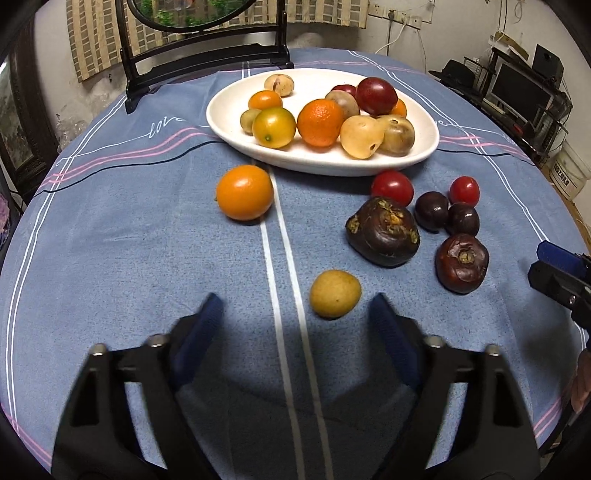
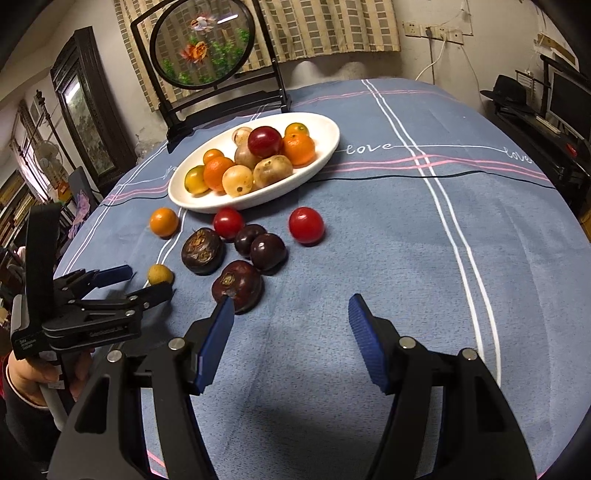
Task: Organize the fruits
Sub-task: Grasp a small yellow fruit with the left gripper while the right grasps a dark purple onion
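A round table [image 1: 110, 258] under a blue cloth with white and pink stripes and the word "love" stitched in white fills both views. On it, toward twelve o'clock, sits a white oval ceramic dish [image 1: 321, 162] heaped with oranges, pale tan fruits and a dark red plum. Behind the dish stands a black wooden frame holding a round painted goldfish panel [image 2: 205, 44], against a wall hung with a beige checked curtain [image 2: 332, 26]. At three o'clock in the room, a black hat [image 2: 511, 92] and a monitor [image 1: 521, 94] sit on dark shelving; wall sockets show above.

Loose fruit lies on the cloth in front of the dish: a glossy orange kumquat [image 1: 244, 192] at eleven o'clock, two red cherry tomatoes [image 1: 392, 186], two small dark plums [image 1: 431, 210] and two dark brown water chestnuts [image 1: 384, 232] at about one o'clock.

The left gripper [image 1: 295, 306] hovers low over the cloth, its blue-padded fingers half spread with nothing clasped; a small yellowish-tan round fruit [image 1: 335, 293] lies just ahead of the tips, nearer the right finger, untouched. A hand [image 2: 29, 376] grasps its handle.

The right gripper [image 2: 291, 306] stands half open over bare cloth, empty, its left fingertip close to the nearer water chestnut; whether they touch I cannot tell.
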A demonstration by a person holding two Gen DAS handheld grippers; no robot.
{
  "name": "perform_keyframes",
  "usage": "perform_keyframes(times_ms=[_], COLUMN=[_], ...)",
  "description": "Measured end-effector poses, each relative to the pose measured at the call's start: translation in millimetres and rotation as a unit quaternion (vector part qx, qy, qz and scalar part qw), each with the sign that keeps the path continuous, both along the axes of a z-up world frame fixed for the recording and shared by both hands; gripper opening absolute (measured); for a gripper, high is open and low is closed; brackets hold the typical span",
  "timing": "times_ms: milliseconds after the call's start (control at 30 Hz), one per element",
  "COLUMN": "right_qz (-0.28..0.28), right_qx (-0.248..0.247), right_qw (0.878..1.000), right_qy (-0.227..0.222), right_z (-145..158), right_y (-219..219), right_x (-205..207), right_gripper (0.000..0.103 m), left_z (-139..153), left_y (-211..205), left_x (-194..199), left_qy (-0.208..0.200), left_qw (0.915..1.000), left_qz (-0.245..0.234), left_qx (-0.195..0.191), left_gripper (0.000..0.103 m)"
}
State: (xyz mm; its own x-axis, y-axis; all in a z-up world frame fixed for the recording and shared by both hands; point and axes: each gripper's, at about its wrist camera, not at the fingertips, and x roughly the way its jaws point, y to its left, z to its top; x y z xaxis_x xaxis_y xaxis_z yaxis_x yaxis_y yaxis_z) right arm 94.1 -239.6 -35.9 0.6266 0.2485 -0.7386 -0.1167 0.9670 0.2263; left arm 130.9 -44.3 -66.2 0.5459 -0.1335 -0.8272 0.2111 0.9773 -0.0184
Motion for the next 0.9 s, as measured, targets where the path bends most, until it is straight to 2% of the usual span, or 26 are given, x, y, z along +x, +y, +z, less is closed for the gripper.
perform_keyframes(times_ms=[100,267,533,567,600,700,800,900], right_qz=[0.006,0.025,0.069,0.068,0.067,0.072,0.072,0.074], right_qx=[-0.008,-0.033,-0.115,-0.125,-0.136,-0.125,-0.127,-0.109], right_qw=[1.000,0.999,0.990,0.989,0.988,0.988,0.988,0.990], right_qy=[0.002,0.008,0.038,0.037,0.038,0.048,0.048,0.045], right_z=[0,-2,-21,-22,-24,-28,-27,-22], right_y=[5,21,69,73,76,77,77,71], right_x=[1,5,31,33,37,45,44,40], right_gripper=[0.065,0.065,0.065,0.063,0.056,0.044,0.043,0.043], left_z=[3,6,12,13,13,13,13,14], left_y=[3,6,22,25,26,32,36,38], left_x=[1,-2,-10,-11,-11,-11,-11,-10], left_qy=[-0.007,-0.010,-0.019,-0.020,-0.020,-0.021,-0.020,-0.020], left_qw=[0.9996,0.9996,0.9993,0.9992,0.9991,0.9991,0.9989,0.9989], left_qz=[-0.005,0.001,0.009,0.009,0.010,0.012,0.017,0.018], left_qx=[-0.025,-0.025,-0.031,-0.033,-0.034,-0.036,-0.038,-0.039], left_gripper=[0.027,0.027,0.027,0.027,0.027,0.027,0.027,0.027])
